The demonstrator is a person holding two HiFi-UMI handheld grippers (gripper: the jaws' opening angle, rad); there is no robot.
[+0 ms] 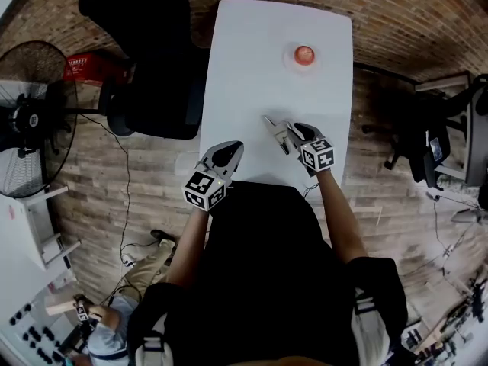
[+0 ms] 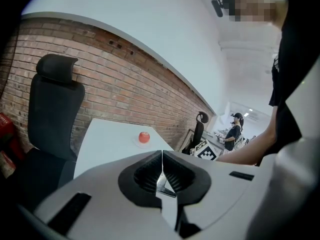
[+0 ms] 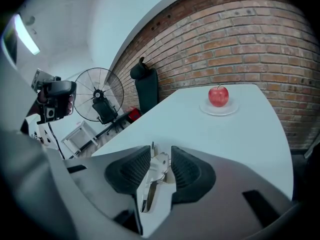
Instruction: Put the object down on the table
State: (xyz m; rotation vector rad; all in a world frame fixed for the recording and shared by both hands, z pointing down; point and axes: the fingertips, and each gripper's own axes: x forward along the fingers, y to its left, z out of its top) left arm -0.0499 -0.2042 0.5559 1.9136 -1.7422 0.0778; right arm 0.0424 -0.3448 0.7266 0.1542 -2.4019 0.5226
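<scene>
Nearest to us in the head view is the person's black-clad torso [image 1: 267,280], with both forearms reaching out toward the white rectangular tabletop [image 1: 252,44]. The left tongs [image 1: 231,149] hang over its near edge. The right tongs [image 1: 288,137] are further in, and a small shiny metal tool [image 1: 270,123] lies on the tabletop right at their tips. At the far end a red apple [image 1: 304,54] rests on a small white plate [image 1: 290,59]. A black office chair [image 1: 149,59] stands left of the tabletop, with a black standing fan [image 1: 30,117] further left.

In the left gripper view we see the left tongs [image 2: 162,159] pressed together with nothing between the pads. Beyond them are the apple [image 2: 144,137], the chair [image 2: 52,109] and a red brick wall [image 2: 125,84].

In the right gripper view the right tongs [image 3: 160,151] stand spread. The tool [image 3: 156,179] lies on the tabletop [image 3: 210,134] in the gap between the pads, which, as far as we can see, do not clamp it. The apple [image 3: 218,95] sits on its plate [image 3: 220,110] well beyond, and the fan [image 3: 98,95] is off to the left.
</scene>
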